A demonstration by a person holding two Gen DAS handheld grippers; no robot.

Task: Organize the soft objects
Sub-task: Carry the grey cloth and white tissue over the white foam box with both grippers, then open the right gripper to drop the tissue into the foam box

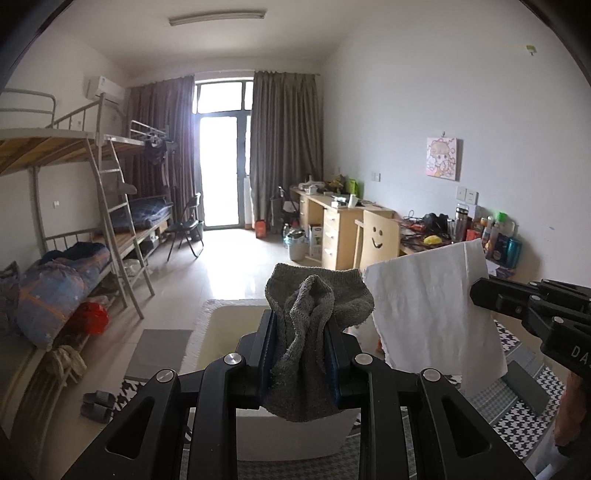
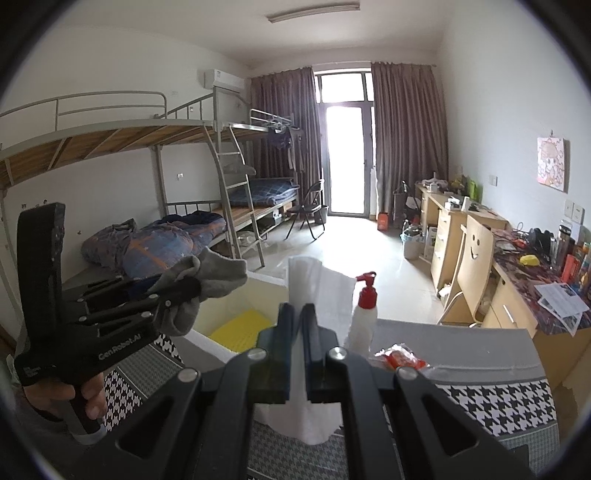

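White walls (image 1: 406, 92) and a white ceiling are seen, with a long ceiling lamp (image 1: 217, 16) at the top of the frame. At the far centre, bright daylight is let in through a glass door (image 1: 218, 162), which is flanked by brown curtains (image 1: 286, 147). An air conditioner (image 1: 104, 88) is mounted at upper left. Metal bunk beds (image 1: 74, 177) with a ladder (image 1: 118, 221) are lined along the left wall, and rumpled bedding (image 1: 62, 284) is piled on the lower bunk. A folding chair (image 1: 186, 225) is placed near the door. Wooden desks (image 1: 332, 221), cluttered on top, are set along the right wall, beside a wooden chair (image 1: 378, 240) marked with a smiley face. A pale tiled floor (image 1: 221, 266) is lit by the door's glare.
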